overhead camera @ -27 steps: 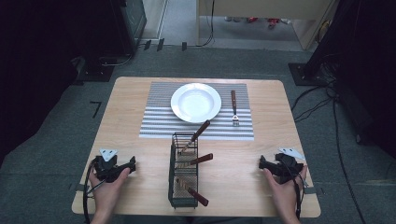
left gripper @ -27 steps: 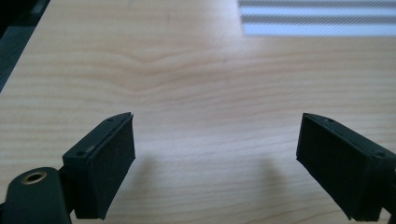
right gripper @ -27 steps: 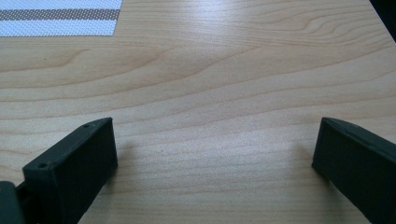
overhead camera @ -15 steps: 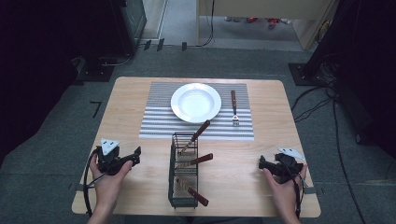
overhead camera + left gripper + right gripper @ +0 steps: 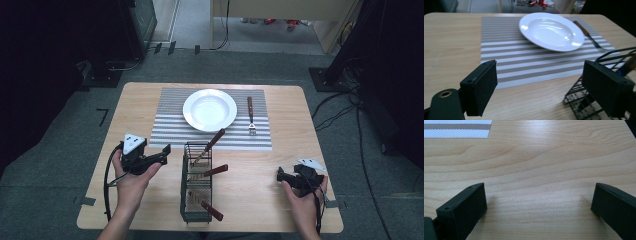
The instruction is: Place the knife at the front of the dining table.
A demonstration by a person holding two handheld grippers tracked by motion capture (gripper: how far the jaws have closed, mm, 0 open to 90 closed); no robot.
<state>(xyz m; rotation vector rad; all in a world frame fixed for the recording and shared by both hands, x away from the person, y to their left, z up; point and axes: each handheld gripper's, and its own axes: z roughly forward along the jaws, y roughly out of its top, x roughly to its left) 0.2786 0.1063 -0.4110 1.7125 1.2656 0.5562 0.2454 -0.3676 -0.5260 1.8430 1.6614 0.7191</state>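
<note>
The black wire cutlery caddy [image 5: 197,182] stands on the table [image 5: 150,110], just in front of the striped placemat [image 5: 170,127]. Wooden-handled utensils [image 5: 212,142] stick out of the caddy. The left claw [image 5: 161,153] hangs just left of the caddy, jaws wide apart with nothing between them. The right claw [image 5: 281,176] rests well to the right of the caddy, jaws also spread and empty. Beyond the caddy lie a white plate [image 5: 210,110] and a fork [image 5: 251,116] on the placemat.

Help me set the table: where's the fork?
In the high view, the fork lies on the striped placemat, just right of the white plate, tines toward the person.
</note>
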